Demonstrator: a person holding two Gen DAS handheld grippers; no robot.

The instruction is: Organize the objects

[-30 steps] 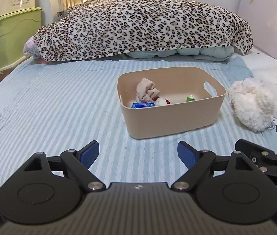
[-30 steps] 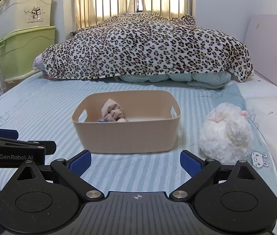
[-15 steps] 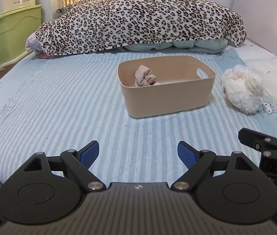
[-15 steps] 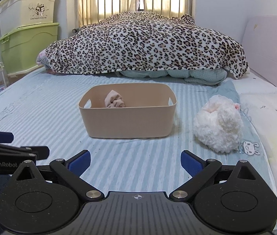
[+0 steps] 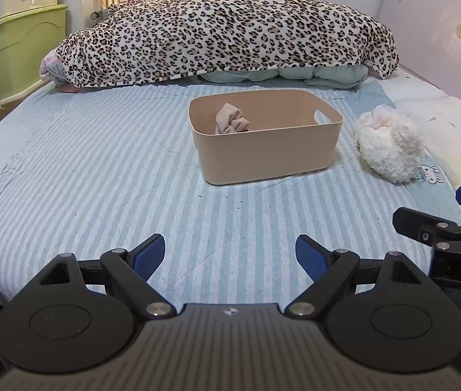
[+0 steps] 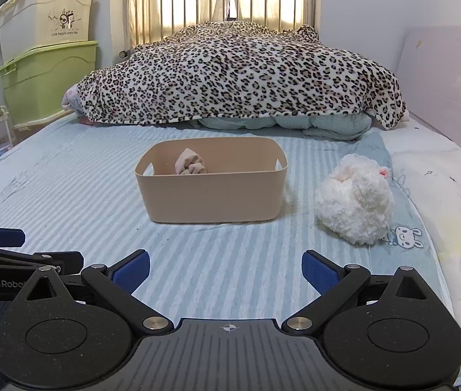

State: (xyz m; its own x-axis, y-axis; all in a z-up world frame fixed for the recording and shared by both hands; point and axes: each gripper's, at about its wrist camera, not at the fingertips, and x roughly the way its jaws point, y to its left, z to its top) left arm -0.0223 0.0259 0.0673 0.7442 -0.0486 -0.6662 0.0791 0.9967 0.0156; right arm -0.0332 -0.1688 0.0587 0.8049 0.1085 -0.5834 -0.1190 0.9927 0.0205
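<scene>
A beige plastic bin stands on the striped bed with a balled pink cloth showing inside it; anything lower in it is hidden by the wall. A white fluffy plush toy lies on the bed to the right of the bin. My left gripper is open and empty, low over the near part of the bed. My right gripper is open and empty beside it.
A leopard-print blanket is heaped across the far end of the bed in front of a metal bed rail. Stacked storage boxes stand at the left. A pink headboard and a pillow lie on the right.
Both grippers have pulled back from the bin, which now looks smaller and farther. The small items in the bin's bottom have dropped out of sight behind its wall. Both grippers stay open.
</scene>
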